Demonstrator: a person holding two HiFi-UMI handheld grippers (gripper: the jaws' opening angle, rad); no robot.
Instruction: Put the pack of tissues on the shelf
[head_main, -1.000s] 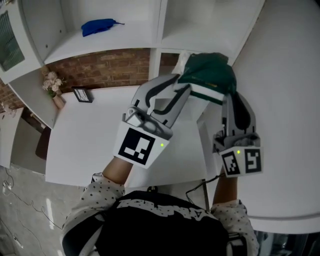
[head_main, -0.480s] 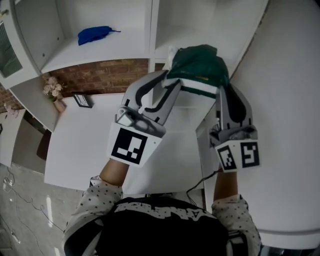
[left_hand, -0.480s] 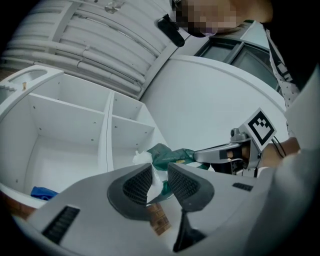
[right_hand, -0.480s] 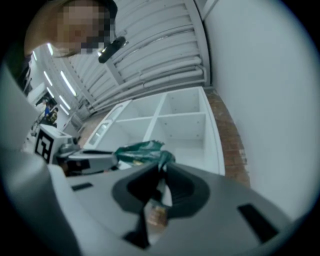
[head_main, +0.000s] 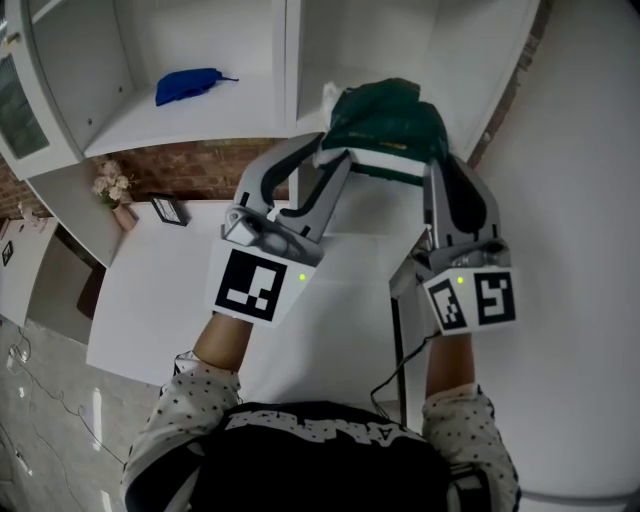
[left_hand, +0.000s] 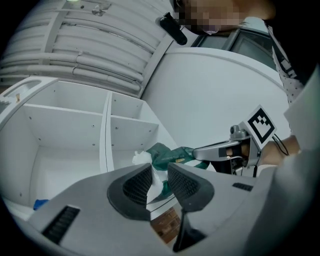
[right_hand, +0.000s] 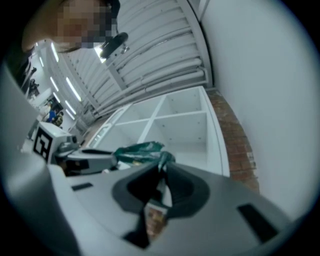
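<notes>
The dark green and white pack of tissues hangs in the air in front of the white shelf unit, level with the board of its right-hand compartment. My left gripper is shut on the pack's left end, where white wrapping sits pinched between the pads. My right gripper is shut on the pack's right end. In the left gripper view the green pack reaches across to the right gripper's finger.
A blue cloth lies in the shelf's left compartment. Below stands a white table with a small picture frame and a pot of flowers against a brick wall. A white wall closes the right side.
Both grippers have carried the pack upward and a little left, closer to the shelf's right compartment. Their grip on it has not changed.
</notes>
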